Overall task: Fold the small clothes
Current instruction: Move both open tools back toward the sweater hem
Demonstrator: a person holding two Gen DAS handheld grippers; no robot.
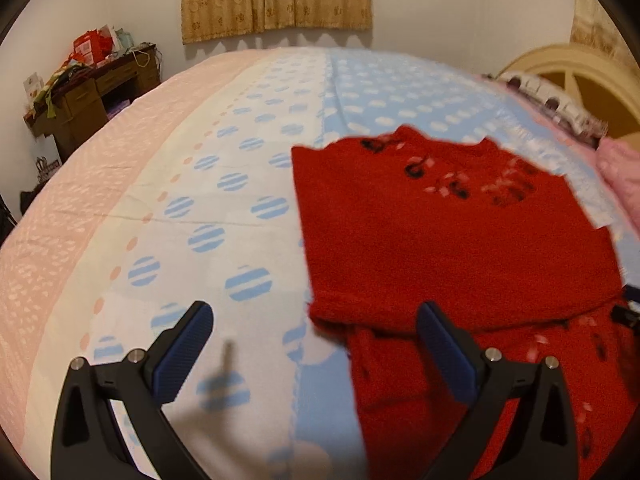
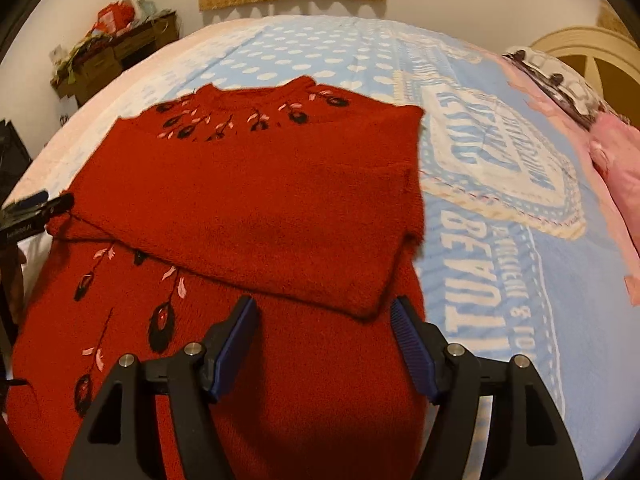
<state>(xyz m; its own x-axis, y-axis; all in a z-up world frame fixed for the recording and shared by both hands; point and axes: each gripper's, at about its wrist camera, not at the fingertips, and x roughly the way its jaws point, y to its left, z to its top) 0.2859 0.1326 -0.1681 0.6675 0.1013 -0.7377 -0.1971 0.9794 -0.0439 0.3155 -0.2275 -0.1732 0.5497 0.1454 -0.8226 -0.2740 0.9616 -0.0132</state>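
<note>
A red knitted sweater (image 2: 256, 208) with black and pink feather embroidery lies on the bed, its sleeves folded across the body. It also shows in the left wrist view (image 1: 448, 240), at the right. My left gripper (image 1: 316, 320) is open and empty, above the sweater's left edge, with one finger over the bedspread and the other over the sweater. My right gripper (image 2: 324, 316) is open and empty, just above the folded sleeve's near corner. The left gripper's tip (image 2: 40, 208) shows at the sweater's left edge in the right wrist view.
The bed has a blue and white dotted bedspread (image 1: 240, 200) with a printed emblem (image 2: 492, 152). A pink cloth (image 2: 616, 168) and a headboard (image 2: 580, 48) are at the right. A cluttered wooden desk (image 1: 92, 88) stands at the far left by the wall.
</note>
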